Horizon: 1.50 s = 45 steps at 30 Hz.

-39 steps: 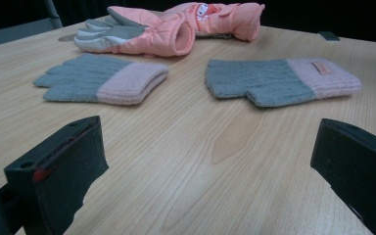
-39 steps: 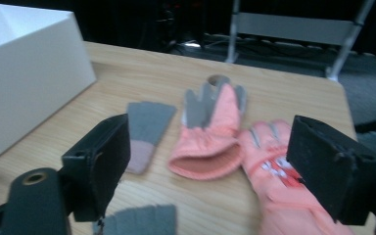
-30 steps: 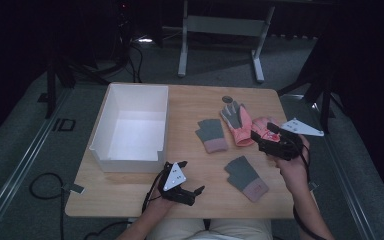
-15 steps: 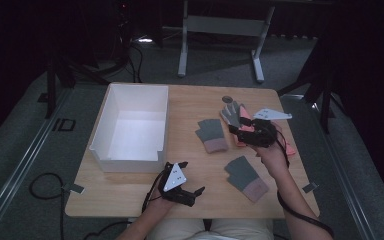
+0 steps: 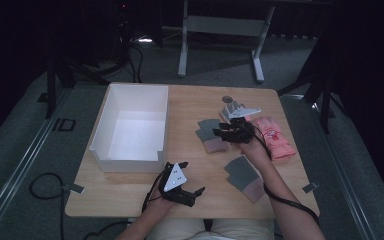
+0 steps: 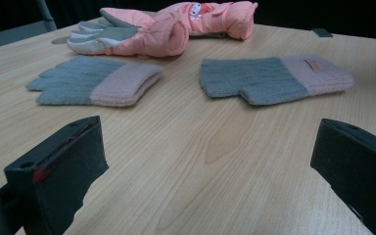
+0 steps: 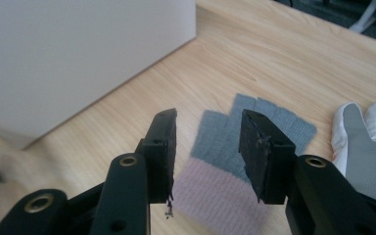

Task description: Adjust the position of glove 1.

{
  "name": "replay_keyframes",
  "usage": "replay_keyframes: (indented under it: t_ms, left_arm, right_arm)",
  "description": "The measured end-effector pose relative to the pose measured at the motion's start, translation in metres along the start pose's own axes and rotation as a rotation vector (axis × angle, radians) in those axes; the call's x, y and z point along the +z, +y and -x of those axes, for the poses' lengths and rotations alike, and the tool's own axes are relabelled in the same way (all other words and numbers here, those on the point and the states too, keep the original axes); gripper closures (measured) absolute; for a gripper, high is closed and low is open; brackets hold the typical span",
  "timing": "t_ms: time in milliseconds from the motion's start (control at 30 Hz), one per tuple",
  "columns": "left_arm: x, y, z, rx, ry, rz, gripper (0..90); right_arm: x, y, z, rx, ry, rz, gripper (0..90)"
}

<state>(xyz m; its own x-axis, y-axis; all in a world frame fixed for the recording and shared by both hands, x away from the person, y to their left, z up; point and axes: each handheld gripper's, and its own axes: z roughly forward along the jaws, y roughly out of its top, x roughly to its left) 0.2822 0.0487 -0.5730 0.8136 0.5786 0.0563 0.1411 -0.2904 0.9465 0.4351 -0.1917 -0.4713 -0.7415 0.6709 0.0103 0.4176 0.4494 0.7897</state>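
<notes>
the right tool hangs over the grey knit glove with a pink cuff near the middle of the tabletop. its jaws have just been closing and now stand at a narrow gap, pointing down at the glove. in the right gripper view the glove lies flat below and between the two black jaws of the right tool; whether the tips touch the knit cannot be told, and the pads do not press on it.

the left tool rests near the front edge of the tabletop, its jaws spread wide with nothing between them. in the left gripper view it faces bare wood, with the same glove further off.

a second grey and pink knit glove lies flat near the person's right forearm, apart from the first. a pink padded glove lies at the right side of the tabletop, and another with a grey and white palm lies just behind the right tool.

the white box stands on the left part of the tabletop, open at the top, with nothing seen inside it.
</notes>
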Motion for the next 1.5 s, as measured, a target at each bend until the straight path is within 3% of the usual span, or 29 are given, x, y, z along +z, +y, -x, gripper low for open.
replay_keyframes:
  t_ms: [367,533,633,767,833,867,967,1100,1200,1333,1500]
  left_arm:
    - [0.000,0.000,-0.001,-0.007,-0.004,0.002,0.0]
    - [0.000,0.000,-0.001,-0.005,-0.004,0.002,0.0]
    - [0.000,0.000,0.000,-0.002,-0.004,0.001,0.0]
    - [0.000,0.000,-0.001,-0.008,-0.004,0.003,0.0]
    - [-0.001,0.000,-0.002,-0.021,-0.008,0.006,0.0]
    - [-0.001,-0.001,-0.003,-0.029,-0.010,0.008,0.0]
    - [-0.001,-0.001,-0.003,-0.028,-0.008,0.011,0.0]
    - [-0.001,0.000,-0.001,-0.013,-0.006,0.006,0.0]
    - [-0.001,0.000,-0.001,-0.012,-0.007,0.006,0.0]
    - [-0.001,0.000,-0.001,-0.012,-0.004,0.009,0.0]
    - [0.000,0.000,-0.001,-0.010,0.000,0.009,0.0]
  right_arm:
    - [0.046,-0.009,0.018,-0.037,-0.044,-0.113,64.2]
    - [0.064,-0.014,0.027,-0.037,-0.057,-0.160,63.2]
    - [0.073,-0.016,0.029,-0.061,-0.086,-0.197,62.4]
    - [0.084,-0.018,0.033,-0.048,-0.086,-0.231,61.0]
    - [0.091,-0.021,0.035,-0.017,-0.088,-0.281,64.0]
    - [0.091,-0.021,0.035,0.001,-0.083,-0.276,64.8]
    - [0.092,-0.022,0.035,-0.009,-0.086,-0.260,69.9]
    - [0.094,-0.021,0.031,0.011,-0.125,-0.250,79.6]
    - [0.090,-0.017,0.026,0.057,-0.133,-0.252,84.3]
    - [0.071,-0.011,0.019,0.117,-0.109,-0.194,85.3]
    - [0.033,-0.001,0.000,0.140,-0.094,-0.107,85.6]
